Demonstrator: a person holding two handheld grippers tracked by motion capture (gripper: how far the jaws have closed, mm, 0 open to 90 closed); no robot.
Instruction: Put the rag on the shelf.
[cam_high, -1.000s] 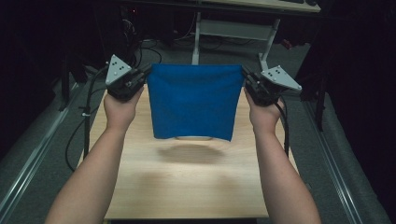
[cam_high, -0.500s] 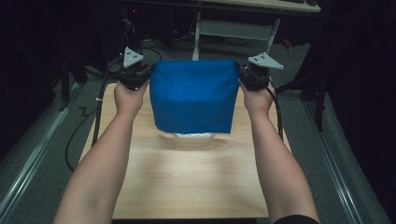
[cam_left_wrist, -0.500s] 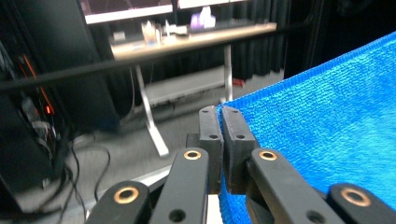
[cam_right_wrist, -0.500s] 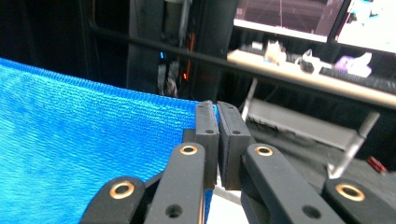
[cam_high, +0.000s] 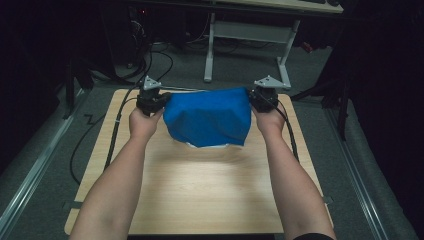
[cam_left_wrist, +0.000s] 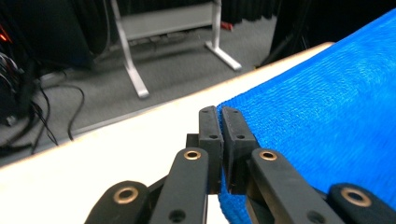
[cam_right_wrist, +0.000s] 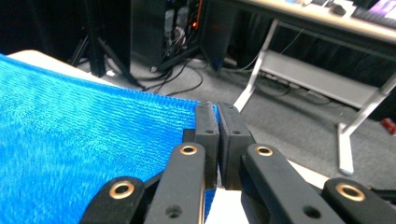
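Observation:
A blue cloth (cam_high: 207, 122) hangs stretched between my two grippers over the far half of the wooden table (cam_high: 200, 195). My left gripper (cam_high: 159, 101) is shut on the cloth's left top corner. In the left gripper view the jaws pinch the blue cloth (cam_left_wrist: 327, 126) at its edge, at my left gripper (cam_left_wrist: 222, 116). My right gripper (cam_high: 255, 99) is shut on the right top corner. The right gripper view has the blue cloth (cam_right_wrist: 84, 140) spreading left from my right gripper (cam_right_wrist: 216, 114). The cloth's lower edge sags to the tabletop, with a white patch showing beneath it.
Beyond the table's far edge stand a white desk frame (cam_high: 247, 35) and tangled cables (cam_high: 150, 55) on a grey floor. Metal rails (cam_high: 30, 175) run along both sides of the table. Each gripper's cable trails back along the table.
Both grippers have carried the cloth forward and down toward the table's far half. More of the cloth now lies low, and its hanging length looks shorter.

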